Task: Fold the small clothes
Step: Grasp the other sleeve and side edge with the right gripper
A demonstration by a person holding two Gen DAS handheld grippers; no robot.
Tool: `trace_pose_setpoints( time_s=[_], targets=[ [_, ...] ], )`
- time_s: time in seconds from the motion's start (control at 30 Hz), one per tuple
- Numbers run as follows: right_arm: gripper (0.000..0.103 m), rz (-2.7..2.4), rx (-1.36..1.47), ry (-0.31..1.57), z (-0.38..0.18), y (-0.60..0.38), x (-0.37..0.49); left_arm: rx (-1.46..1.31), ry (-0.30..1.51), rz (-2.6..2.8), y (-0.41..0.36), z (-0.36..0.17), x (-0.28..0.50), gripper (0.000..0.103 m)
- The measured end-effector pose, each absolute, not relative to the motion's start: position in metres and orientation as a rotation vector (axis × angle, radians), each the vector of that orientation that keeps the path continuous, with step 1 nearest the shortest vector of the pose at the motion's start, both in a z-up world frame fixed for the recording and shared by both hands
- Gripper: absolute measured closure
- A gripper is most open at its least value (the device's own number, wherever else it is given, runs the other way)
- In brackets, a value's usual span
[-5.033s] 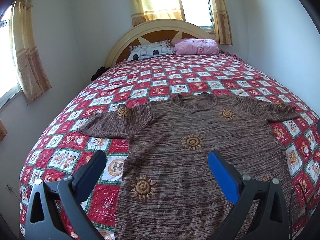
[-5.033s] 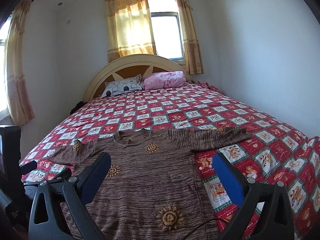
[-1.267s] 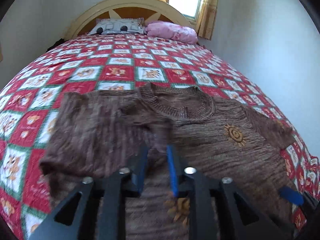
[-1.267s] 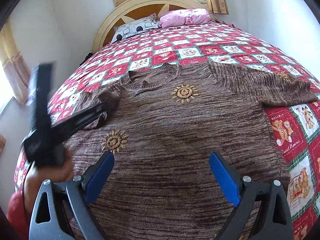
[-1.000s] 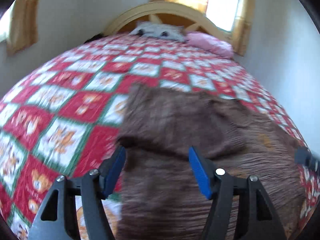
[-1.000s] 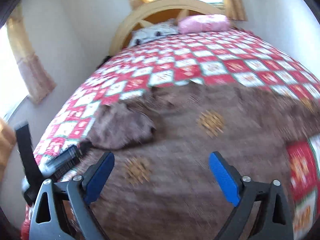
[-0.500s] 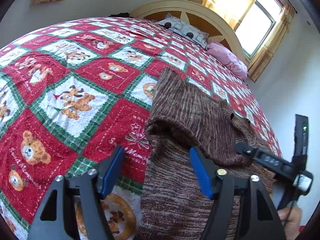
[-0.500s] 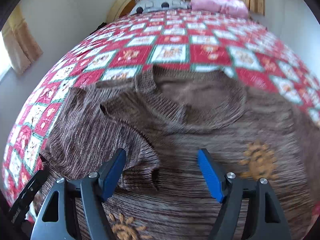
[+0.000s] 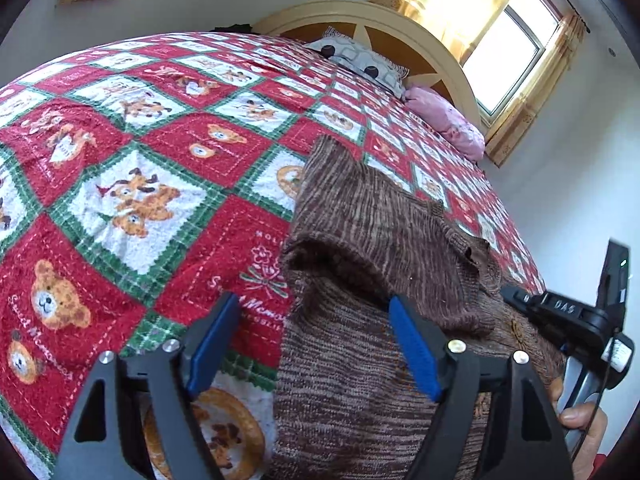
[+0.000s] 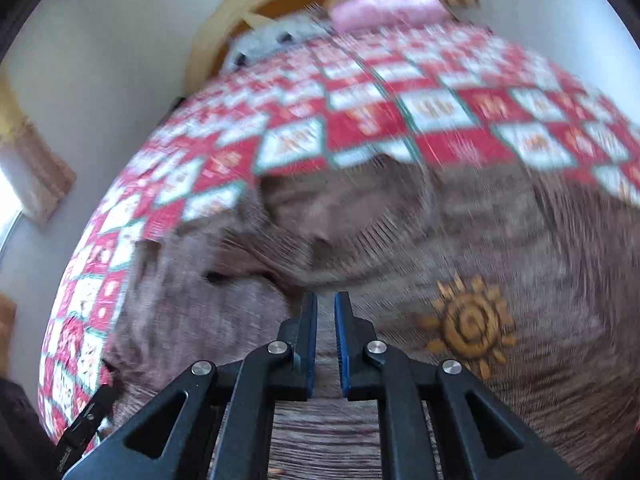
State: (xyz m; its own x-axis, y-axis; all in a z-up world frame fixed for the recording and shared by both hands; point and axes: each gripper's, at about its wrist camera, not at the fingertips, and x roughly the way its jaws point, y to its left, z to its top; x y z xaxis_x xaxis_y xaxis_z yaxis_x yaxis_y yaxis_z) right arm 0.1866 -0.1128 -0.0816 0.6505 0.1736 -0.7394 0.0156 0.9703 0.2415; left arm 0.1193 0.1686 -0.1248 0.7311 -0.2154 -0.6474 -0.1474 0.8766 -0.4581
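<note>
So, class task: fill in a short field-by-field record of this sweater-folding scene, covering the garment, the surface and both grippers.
garment: brown knit sweater, sun motifs
fold state: left sleeve folded in over the body
surface: bed with red teddy-bear quilt
left gripper: open, above the sweater's edge
right gripper: shut, tips at the sweater below the collar; grip on fabric unclear
view quality: right wrist view blurred
</note>
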Motion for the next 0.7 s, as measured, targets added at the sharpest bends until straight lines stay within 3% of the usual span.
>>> trace_pose_setpoints(
  time_s=[0.03,0.07,0.1,0.17,0.33,0.37,0.4,0.43,0.57,0.7],
  targets=[
    [0.093,0.109,0.191,0.843,-0.076,-0.104,0.186,-0.513,0.758,-0.04,0.169,-0.125,0.118,0.022],
    [0.08,0.12,0.139,0.833,-0.072,-0.094,0.186,-0.513,0.758,-0.04,0.169,-0.125,0.118,0.022],
    [0.056,0.132,0.079,0.823,-0.069,-0.083,0.189,-0.512,0.758,-0.039,0.169,-0.125,0.118,0.022],
    [0.028,0.159,-0.025,0.784,-0.066,-0.063,0.192,-0.514,0.758,-0.04,0.169,-0.125,0.118,0.022],
    [0.028,0.131,-0.311,0.774,-0.084,-0.028,0.22,-0.515,0.757,-0.042,0.169,-0.125,0.117,0.022],
    [0.035,0.118,-0.328,0.803,-0.091,-0.028,0.23,-0.516,0.756,-0.043,0.169,-0.125,0.117,0.021],
    [0.047,0.108,-0.316,0.827,-0.095,-0.033,0.24,-0.519,0.755,-0.047,0.169,-0.125,0.117,0.021],
    [0.049,0.086,-0.283,0.852,-0.099,-0.043,0.252,-0.523,0.753,-0.049,0.169,-0.125,0.117,0.021],
    [0.048,-0.115,-0.135,0.87,-0.097,-0.103,0.273,-0.525,0.752,-0.051,0.17,-0.125,0.118,0.02],
    [0.048,-0.12,0.059,0.81,-0.073,-0.147,0.236,-0.523,0.753,-0.052,0.169,-0.125,0.118,0.02]
  ],
)
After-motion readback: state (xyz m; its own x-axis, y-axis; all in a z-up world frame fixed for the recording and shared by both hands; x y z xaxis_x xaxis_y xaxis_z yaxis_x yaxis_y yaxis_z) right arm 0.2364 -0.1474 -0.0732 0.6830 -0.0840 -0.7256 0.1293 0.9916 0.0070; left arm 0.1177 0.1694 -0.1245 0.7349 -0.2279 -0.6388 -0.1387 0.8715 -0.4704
